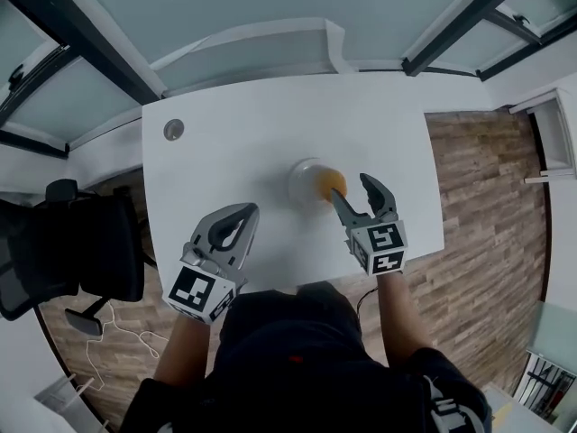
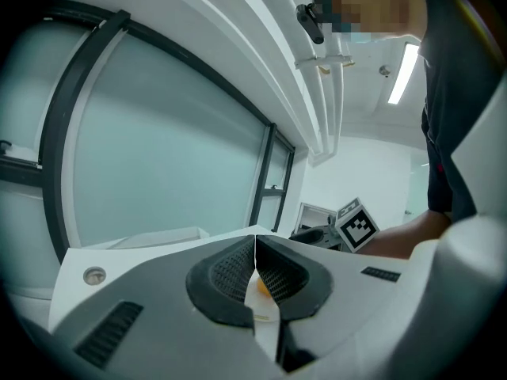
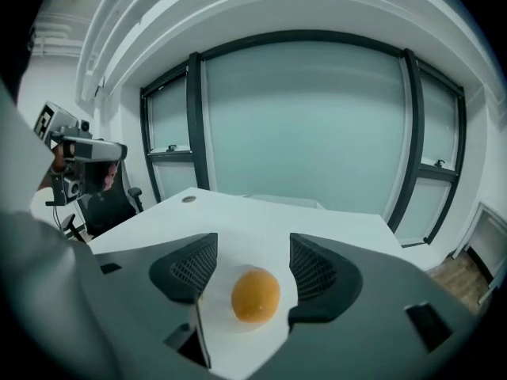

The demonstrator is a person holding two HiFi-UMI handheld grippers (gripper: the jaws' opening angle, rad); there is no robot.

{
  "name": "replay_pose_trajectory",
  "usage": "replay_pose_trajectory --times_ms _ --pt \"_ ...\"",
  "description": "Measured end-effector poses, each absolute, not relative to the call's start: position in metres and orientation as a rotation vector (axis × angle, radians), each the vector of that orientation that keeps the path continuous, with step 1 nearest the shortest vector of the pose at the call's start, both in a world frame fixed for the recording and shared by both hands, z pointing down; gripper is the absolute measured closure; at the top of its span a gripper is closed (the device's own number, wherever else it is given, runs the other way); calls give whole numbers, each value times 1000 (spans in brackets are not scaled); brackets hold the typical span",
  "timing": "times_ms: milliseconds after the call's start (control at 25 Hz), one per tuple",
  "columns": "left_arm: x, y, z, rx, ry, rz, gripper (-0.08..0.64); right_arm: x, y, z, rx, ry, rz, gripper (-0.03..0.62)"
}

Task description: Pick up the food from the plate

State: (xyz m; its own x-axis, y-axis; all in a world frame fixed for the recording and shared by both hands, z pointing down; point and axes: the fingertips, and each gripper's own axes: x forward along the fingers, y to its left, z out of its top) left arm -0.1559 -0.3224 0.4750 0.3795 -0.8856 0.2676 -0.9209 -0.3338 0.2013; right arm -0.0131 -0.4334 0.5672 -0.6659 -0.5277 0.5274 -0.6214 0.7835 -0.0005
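A round orange piece of food [image 1: 332, 185] lies on a small white plate [image 1: 302, 179] near the middle of the white table [image 1: 234, 142]. My right gripper [image 1: 350, 188] stands open just on the near right side of the plate; in the right gripper view the food [image 3: 255, 294] lies between and just ahead of the spread jaws [image 3: 253, 242], with no pad touching it. My left gripper [image 1: 242, 211] is shut and empty over the table's near edge, left of the plate. In the left gripper view its pads meet [image 2: 255, 240], and a sliver of the food [image 2: 260, 285] shows below them.
A round grey grommet [image 1: 173, 130] sits at the table's far left corner. A black office chair [image 1: 63, 251] stands left of the table. Wood floor [image 1: 487, 206] runs along the right side. Glass walls with dark frames close off the far side.
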Motion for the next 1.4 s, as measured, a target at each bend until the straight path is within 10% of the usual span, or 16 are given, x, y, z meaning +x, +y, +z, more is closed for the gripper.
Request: replay_pose_trajectory --times_ms 400,1400 --pt "-165 -324 510 2209 -1621 217 537 -28 -450 661 752 -2298 349 221" --pt "-170 -301 504 2183 -1648 216 537 -31 -462 654 862 -2231 266 221"
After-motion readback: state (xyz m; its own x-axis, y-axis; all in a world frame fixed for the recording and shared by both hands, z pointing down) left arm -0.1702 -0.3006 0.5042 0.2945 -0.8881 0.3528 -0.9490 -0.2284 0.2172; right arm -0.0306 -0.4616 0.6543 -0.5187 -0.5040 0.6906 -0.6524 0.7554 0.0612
